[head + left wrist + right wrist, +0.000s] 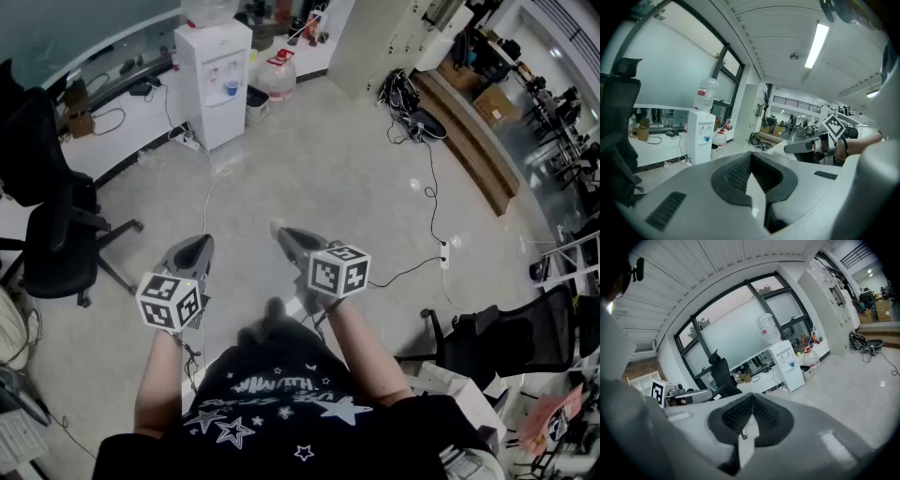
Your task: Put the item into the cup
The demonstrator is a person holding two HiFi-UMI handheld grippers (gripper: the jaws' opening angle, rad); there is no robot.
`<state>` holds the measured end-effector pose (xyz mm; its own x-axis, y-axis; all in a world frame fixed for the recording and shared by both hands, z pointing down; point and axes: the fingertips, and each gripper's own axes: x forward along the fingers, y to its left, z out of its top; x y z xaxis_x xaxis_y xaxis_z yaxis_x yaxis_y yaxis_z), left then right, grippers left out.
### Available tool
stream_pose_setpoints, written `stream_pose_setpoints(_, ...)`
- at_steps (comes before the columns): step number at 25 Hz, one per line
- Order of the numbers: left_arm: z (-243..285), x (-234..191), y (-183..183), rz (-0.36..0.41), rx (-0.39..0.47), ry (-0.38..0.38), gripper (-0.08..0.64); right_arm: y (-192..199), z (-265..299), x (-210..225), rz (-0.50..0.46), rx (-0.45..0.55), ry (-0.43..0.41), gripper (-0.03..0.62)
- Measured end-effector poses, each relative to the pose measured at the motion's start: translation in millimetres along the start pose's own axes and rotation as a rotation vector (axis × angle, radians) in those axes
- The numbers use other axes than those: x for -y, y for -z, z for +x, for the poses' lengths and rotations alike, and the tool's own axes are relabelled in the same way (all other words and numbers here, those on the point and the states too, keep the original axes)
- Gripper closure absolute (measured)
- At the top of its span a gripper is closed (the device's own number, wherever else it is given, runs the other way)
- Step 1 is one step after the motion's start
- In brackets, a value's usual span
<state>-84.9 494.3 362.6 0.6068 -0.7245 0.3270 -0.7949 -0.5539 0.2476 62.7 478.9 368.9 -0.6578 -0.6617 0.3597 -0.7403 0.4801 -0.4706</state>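
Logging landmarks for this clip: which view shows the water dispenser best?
The right gripper view: the water dispenser stands whole, from bottle to floor, and is well lit. The left gripper view shows the dispenser whole too, a close second. The head view looks down on it, with the bottle cut off by the frame's top edge.

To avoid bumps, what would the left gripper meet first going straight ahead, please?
Nothing close: the left gripper points over open floor; far off, probably the white pillar right of the water dispenser.

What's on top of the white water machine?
A big clear bottle stands upside down on the water machine. Its neck is hidden inside the top.
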Motion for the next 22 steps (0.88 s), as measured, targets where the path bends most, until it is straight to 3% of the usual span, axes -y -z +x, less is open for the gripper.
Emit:
stream_pose_setpoints(13, -13, -2, 1, -0.005, 0.021, -0.021, 0.554, 15, 9, -13, -0.060, -0.019, 0.008, 0.592)
stream_pose_setpoints(22, -10, -2, 11, -0.022, -0.002, 0.005, 0.554, 22, 3, -3, -0.030, -0.004, 0.047, 0.592)
